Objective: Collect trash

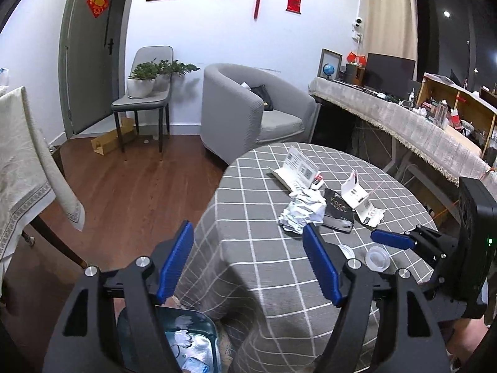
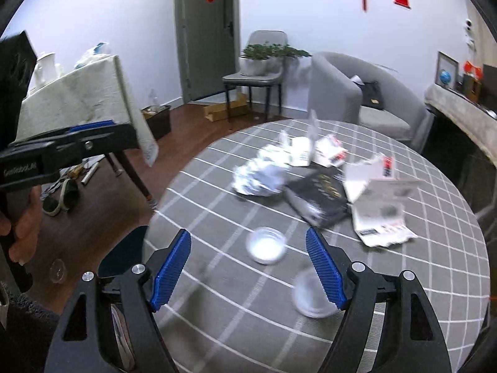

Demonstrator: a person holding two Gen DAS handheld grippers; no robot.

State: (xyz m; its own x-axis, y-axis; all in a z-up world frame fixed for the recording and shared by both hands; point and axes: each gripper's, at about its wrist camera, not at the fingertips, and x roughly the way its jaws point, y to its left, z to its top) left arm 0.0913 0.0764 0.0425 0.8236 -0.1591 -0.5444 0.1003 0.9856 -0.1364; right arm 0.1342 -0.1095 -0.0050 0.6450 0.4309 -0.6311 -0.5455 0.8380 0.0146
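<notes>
Two clear plastic cups are what the coming grasp turns on, and both lie straight ahead of the right gripper (image 2: 248, 267), whose blue pads are spread wide with nothing between them. The nearer cup (image 2: 312, 295) sits just beside the right-hand pad, low in the right wrist view, while the second cup (image 2: 267, 245) is placed a little farther in, almost centred between the pads. Being round, neither offers a long axis, so no wrist turn seems needed — only a short forward reach.

The left gripper (image 1: 248, 264) is likewise held open and empty, but off the table's near edge, above a trash bin (image 1: 189, 345) on the floor that already holds some scraps. The right hand is therefore judged the nearer one for the cups.

Beyond the cups, toward the middle of the round table with its grey checked cloth (image 2: 217, 326), the rest of the litter is bunched: a crumpled ball of paper (image 2: 261, 177), a black packet (image 2: 323, 199) touching it, and torn white cartons (image 2: 382, 211) to the right and behind. Bare cloth surrounds the cups on all sides, so room for closing is ample; the table edge lies close on the near side — a nudged cup could roll off toward the floor. Motion blur softens the right wrist view, so the cups' exact tilt cannot be told.
</notes>
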